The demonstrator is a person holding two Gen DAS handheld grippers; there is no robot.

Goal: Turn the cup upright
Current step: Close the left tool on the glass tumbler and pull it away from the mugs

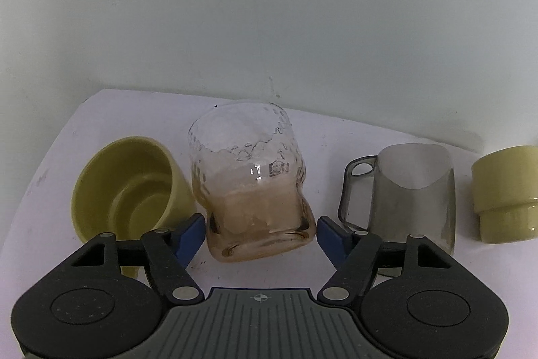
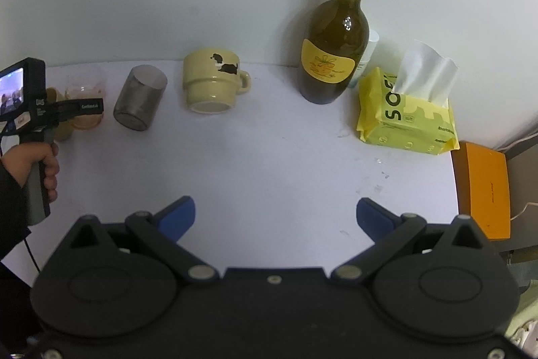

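While parted wide around the dimpled glass cup (image 1: pixel 250 180), left gripper (image 1: pixel 260 232) with blue fingers (image 1: pixel 191 232) flanking the amber-tinted base, just beside it on either side; contact not discernible. Glass cup standing on the white surface (image 1: pixel 329 137), mouth up, leaning slightly. To its left, yellow cup (image 1: pixel 129 189) lying on its side, mouth toward the camera, close against the glass. To its right, smoky grey mug (image 1: pixel 408 190) with handle toward the glass, then yellow stacking mug (image 1: pixel 504 192) upside down, apart from it. From the right wrist view, right gripper (image 2: pixel 274 217) hovering over bare surface, fingers spread and holding nothing, well apart from everything. Along the wall: grey mug, inverted yellow mug with a dog print, olive wine bottle (image 2: pixel 333 46) with yellow label, yellow tissue pack (image 2: pixel 408 113) with a sheet sticking up. Orange box (image 2: pixel 484 189) beyond the surface's right edge. Person's left hand (image 2: pixel 35 169) gripping the other tool's handle at far left.
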